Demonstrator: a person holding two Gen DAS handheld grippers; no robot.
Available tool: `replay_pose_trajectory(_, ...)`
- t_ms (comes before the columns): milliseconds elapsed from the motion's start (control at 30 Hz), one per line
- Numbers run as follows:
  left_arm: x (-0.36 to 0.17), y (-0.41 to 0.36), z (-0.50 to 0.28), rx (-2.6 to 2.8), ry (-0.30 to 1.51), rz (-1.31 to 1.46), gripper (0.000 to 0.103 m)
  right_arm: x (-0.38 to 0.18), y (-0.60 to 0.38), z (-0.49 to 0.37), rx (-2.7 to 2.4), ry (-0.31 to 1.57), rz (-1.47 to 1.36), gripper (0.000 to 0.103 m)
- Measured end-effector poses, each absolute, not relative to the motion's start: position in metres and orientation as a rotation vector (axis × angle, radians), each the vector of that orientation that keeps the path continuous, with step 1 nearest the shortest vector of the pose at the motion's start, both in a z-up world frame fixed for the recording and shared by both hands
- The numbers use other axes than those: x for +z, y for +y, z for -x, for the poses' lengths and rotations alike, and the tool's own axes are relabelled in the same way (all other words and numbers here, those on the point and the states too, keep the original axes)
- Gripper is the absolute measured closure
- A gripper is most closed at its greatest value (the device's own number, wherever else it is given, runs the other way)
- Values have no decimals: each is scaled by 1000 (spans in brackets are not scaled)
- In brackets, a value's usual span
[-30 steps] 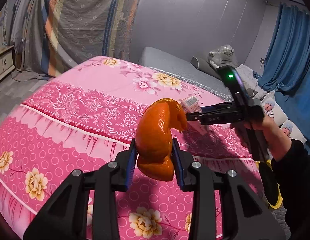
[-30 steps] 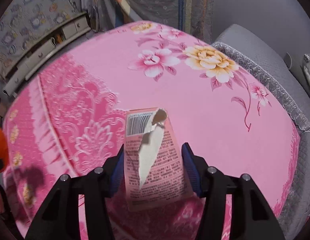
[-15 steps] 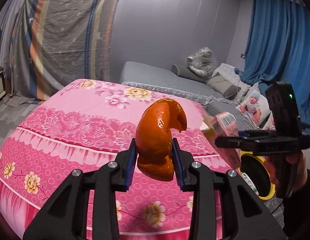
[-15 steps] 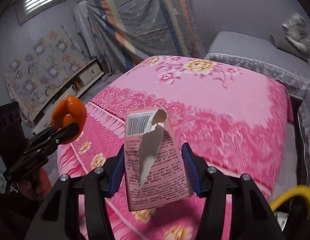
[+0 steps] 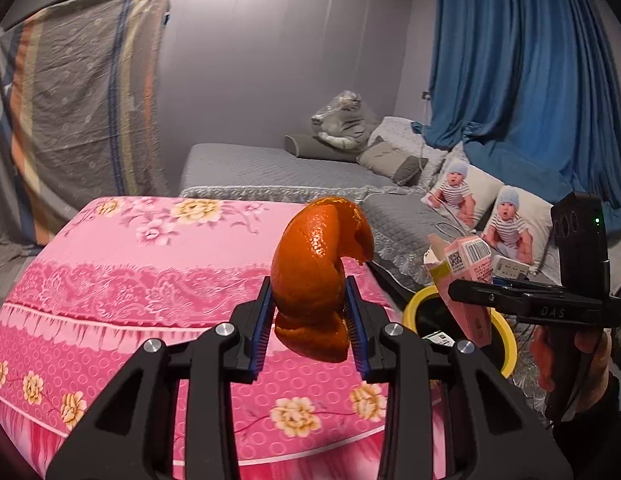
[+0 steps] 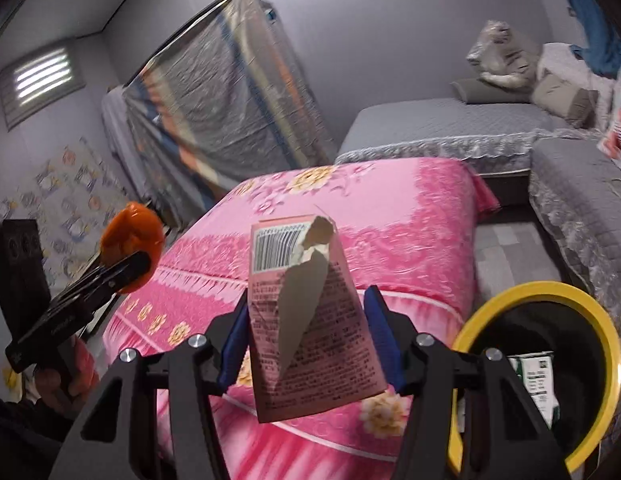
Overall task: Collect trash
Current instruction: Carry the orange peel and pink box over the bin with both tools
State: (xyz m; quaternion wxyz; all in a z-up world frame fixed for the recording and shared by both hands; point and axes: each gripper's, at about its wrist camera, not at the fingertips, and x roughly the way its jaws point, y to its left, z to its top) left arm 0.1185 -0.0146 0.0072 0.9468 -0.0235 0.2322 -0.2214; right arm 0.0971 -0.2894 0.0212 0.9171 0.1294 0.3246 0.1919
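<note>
Left gripper (image 5: pixel 310 320): jaws pinched on an orange peel (image 5: pixel 316 280), held upright between the blue pads, curled tip above them

Right gripper (image 6: pixel 306 340): jaws clamped on a torn pink carton (image 6: pixel 310 320), barcode end up, ripped flap hanging open down the front

Both pieces are carried in the air, off the pink bedspread (image 5: pixel 130 272)

A yellow-rimmed bin (image 6: pixel 602 344) is seen low and to the right of the carton, beside the bed, a green-and-white packet (image 6: pixel 534 384) already lying inside; in the left view the carton is poised just over the bin's rim

Step judged: carry to the bin and drop. The carton is best brought squarely above the dark opening before the jaws are spread, since its wide base could catch the rim. The peel should be released second, once the right gripper is drawn clear, so the two tools are not knocked together
</note>
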Motion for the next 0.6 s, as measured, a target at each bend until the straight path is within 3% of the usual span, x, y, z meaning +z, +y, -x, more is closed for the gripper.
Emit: replay_pose_trajectory(600, 21, -148, -110, -672, 421, -96, 71, 6, -417, -46, 88, 540, -403, 50)
